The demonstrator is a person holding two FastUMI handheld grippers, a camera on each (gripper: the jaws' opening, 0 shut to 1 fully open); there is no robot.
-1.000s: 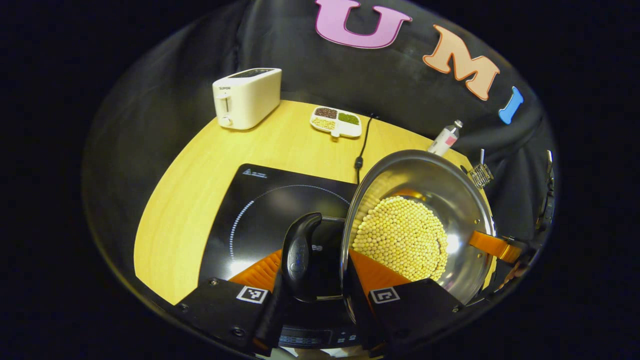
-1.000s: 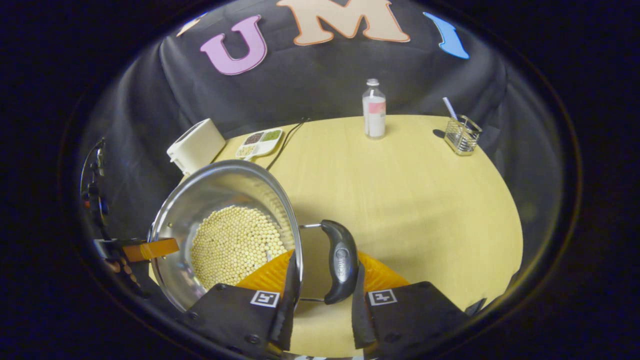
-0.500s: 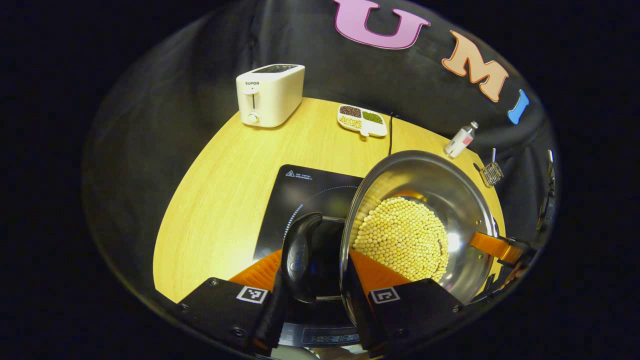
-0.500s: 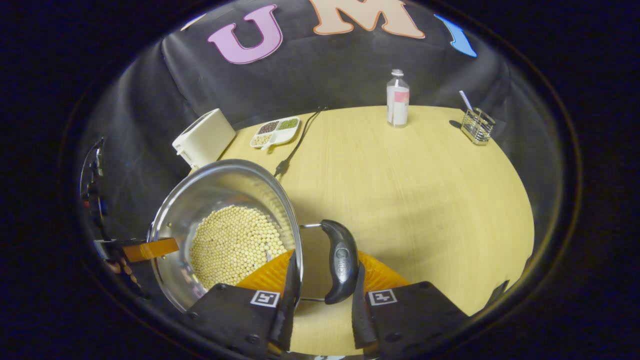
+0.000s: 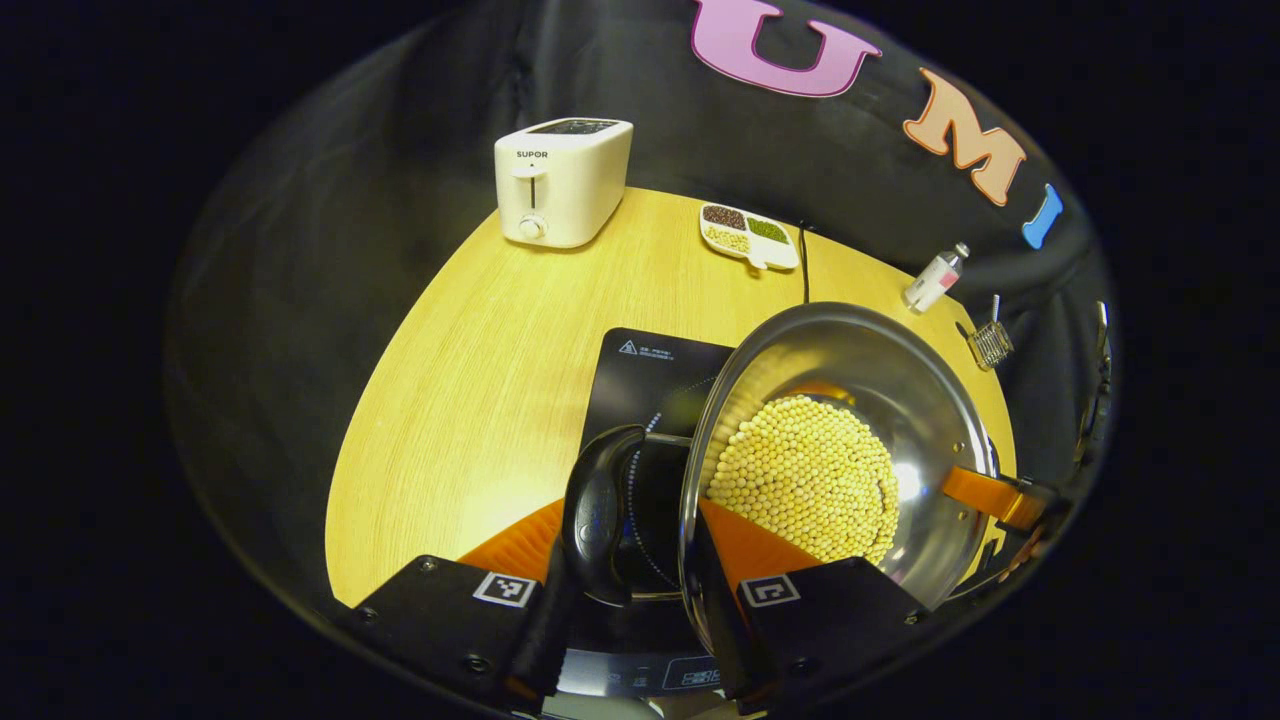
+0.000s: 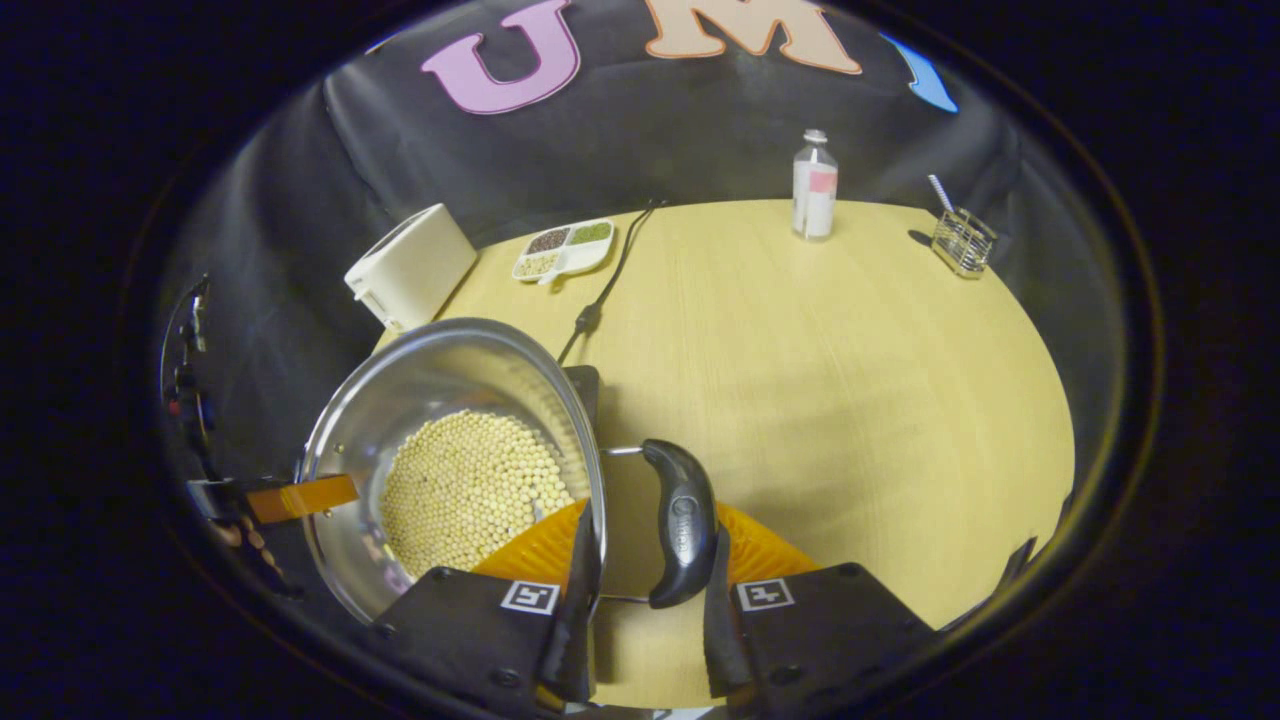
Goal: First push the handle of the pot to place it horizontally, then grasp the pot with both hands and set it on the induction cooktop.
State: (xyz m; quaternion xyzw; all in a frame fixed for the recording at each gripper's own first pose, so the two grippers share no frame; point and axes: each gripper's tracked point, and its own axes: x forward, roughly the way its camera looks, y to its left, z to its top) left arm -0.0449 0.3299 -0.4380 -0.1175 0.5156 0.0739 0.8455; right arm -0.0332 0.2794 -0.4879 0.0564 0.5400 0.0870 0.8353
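- One handle (image 5: 597,515) of the pot (image 5: 900,400) is pinched by the left gripper (image 5: 632,570), the other handle (image 6: 680,522) by the right gripper (image 6: 640,575).
- The pot is held over one cooktop (image 5: 650,365).
- One round wooden table (image 6: 850,370) is walled by black cloth (image 6: 650,150).
- One toaster (image 5: 562,180), one dish (image 5: 749,233), one bottle (image 6: 814,186) and one wire holder (image 6: 962,242) are counted.

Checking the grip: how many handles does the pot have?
2: one handle between the left gripper's fingers, the other between the right gripper's fingers, on opposite sides.
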